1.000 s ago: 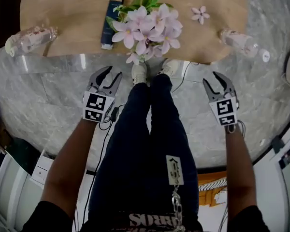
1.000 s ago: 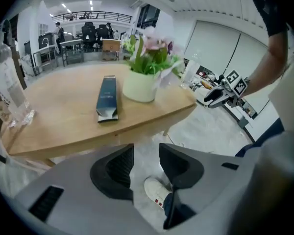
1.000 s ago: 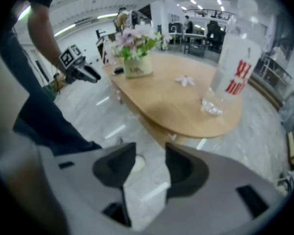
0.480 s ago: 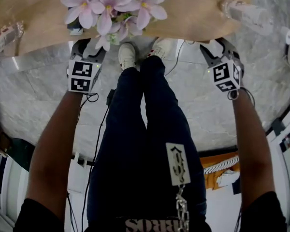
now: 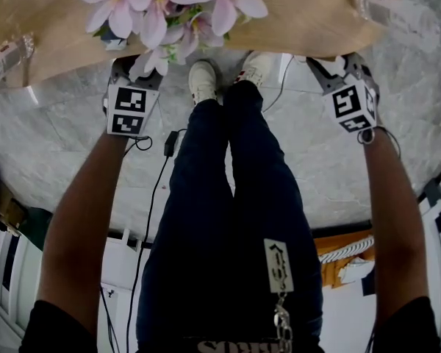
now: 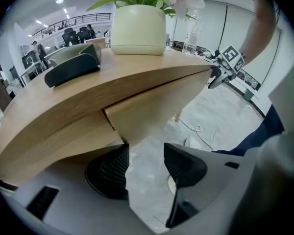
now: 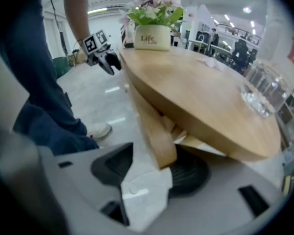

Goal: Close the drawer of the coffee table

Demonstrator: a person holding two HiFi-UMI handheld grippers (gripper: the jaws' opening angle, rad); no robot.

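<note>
Well, one pale wooden drawer sticks out ajar beneath the tabletop edge.
Two grippers, left gripper and right gripper: jaws just been opening, wide apart, gripping nothing, drawer ends at their gaps.

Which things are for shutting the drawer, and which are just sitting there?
For the job: drawer, coffee table, left gripper, right gripper.
Just lying about: flower pot, dark box, bottle.
</note>
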